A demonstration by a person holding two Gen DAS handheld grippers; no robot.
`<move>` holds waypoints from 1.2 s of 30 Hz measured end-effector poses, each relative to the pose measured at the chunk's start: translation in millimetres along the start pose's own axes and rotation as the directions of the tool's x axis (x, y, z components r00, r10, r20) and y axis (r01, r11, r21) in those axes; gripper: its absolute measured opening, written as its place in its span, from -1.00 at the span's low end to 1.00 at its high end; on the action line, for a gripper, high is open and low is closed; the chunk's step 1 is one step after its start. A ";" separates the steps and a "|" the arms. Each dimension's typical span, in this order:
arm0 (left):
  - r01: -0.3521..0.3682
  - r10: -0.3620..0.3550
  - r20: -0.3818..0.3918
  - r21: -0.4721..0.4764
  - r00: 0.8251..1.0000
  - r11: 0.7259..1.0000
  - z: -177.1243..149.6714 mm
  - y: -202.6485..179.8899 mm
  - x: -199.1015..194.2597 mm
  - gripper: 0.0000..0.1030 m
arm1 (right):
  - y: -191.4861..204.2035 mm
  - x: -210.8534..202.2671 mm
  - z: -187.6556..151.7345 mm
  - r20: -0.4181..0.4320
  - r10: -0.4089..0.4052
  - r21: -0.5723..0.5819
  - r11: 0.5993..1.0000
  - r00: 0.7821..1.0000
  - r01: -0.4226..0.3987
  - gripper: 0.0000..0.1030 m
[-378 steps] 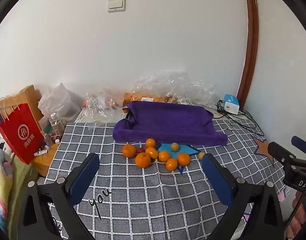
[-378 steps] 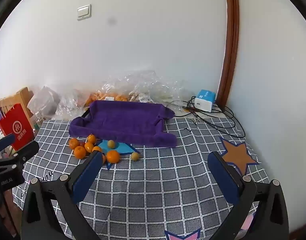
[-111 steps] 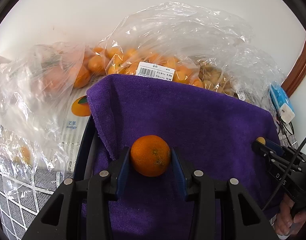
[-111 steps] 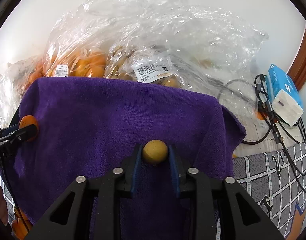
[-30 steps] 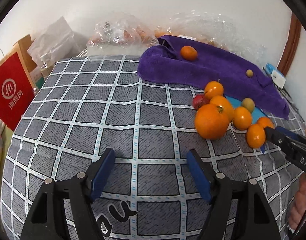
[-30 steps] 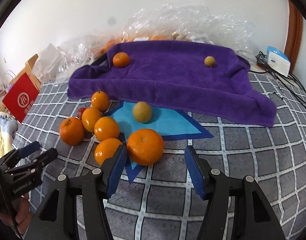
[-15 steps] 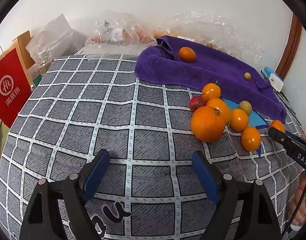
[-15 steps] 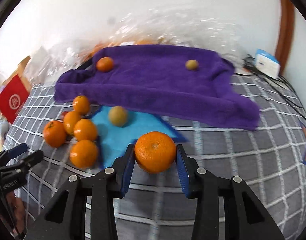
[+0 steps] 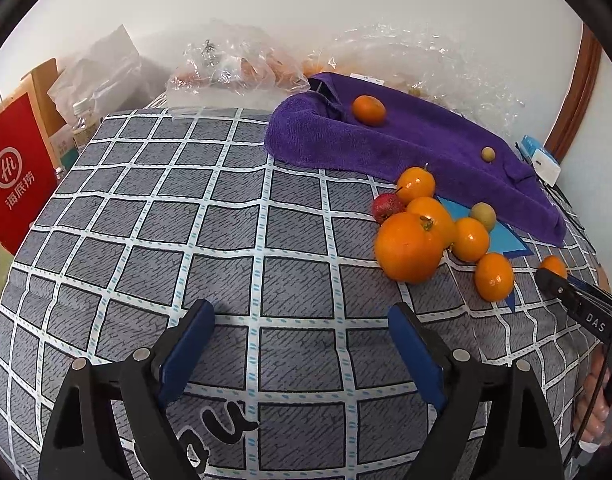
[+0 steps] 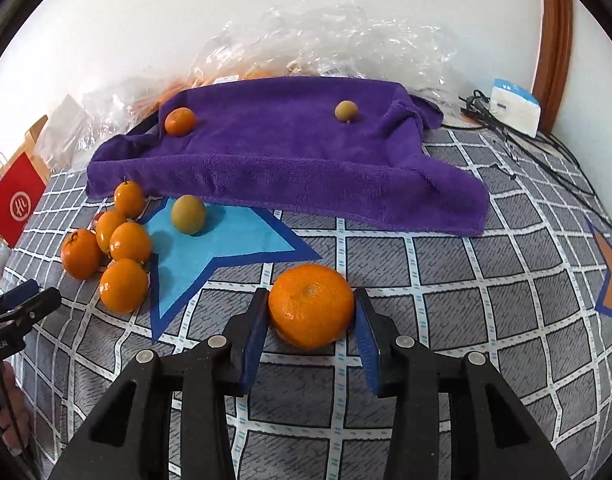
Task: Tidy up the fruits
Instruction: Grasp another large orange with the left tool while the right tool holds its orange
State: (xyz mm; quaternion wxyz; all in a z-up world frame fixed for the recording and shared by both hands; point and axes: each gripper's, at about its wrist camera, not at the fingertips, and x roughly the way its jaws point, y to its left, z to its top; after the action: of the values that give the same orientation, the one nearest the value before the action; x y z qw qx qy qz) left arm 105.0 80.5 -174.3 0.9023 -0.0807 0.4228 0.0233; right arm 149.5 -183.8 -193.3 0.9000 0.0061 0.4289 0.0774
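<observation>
Over the checked tablecloth my right gripper clamped an orange; my left gripper gaped empty.

You see a table covered in grey squares with white grid lines flecked pale blue. A deep purple towel lies across it, carrying one orange fruit and a small yellow-green fruit. A light blue star edged in darker blue sits on the cloth, beside a cluster of bright orange fruits. Your right gripper is black with blue pads around an orange mandarin. A red bag shows white lettering; a small red fruit sits by the oranges.
</observation>
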 end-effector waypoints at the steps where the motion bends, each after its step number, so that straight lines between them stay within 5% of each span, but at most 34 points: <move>1: 0.002 -0.002 -0.001 0.002 1.000 1.000 -0.3 0.5 -1.1 0.68 | 0.4 0.7 0.5 0.000 -0.004 -0.003 1.000 1.000 0.004 -0.20; 6: -0.009 0.011 -0.016 0.072 1.000 0.997 -3.1 -6.7 -9.2 0.50 | -1.1 -4.6 0.2 0.017 0.009 0.022 1.000 1.000 -0.009 -0.22; 14: 0.146 -0.145 -0.021 0.034 0.989 0.989 17.2 -24.2 -12.9 0.50 | 0.7 -6.7 -4.0 0.034 0.011 0.019 1.000 0.999 -0.012 -0.22; 20: 0.112 -0.111 -0.021 0.050 0.994 0.993 32.6 -49.2 3.7 0.49 | -6.2 -5.1 -3.1 0.031 0.014 0.052 0.999 0.999 -0.016 -0.22; 26: 0.046 -0.044 -0.024 0.071 0.999 0.996 30.1 -55.7 20.9 0.00 | -7.9 -4.8 -3.0 0.029 0.020 0.060 0.998 0.999 -0.021 -0.22; 29: 0.068 -0.068 0.003 0.084 0.998 0.994 26.5 -55.4 18.0 -0.21 | -7.0 -5.5 -2.8 0.030 0.016 0.058 0.998 0.999 -0.018 -0.22; 36: 0.150 -0.149 0.039 -0.012 0.988 0.989 23.4 -33.9 11.7 -0.22 | -8.4 -5.7 -2.7 0.032 -0.003 0.072 0.997 0.999 0.001 -0.22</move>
State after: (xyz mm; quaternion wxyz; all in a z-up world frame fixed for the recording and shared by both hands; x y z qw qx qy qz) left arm 134.0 50.7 -164.4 0.9088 -0.1186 0.3981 -0.0396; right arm 145.0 -193.0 -191.2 0.9061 0.0394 0.4167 0.0609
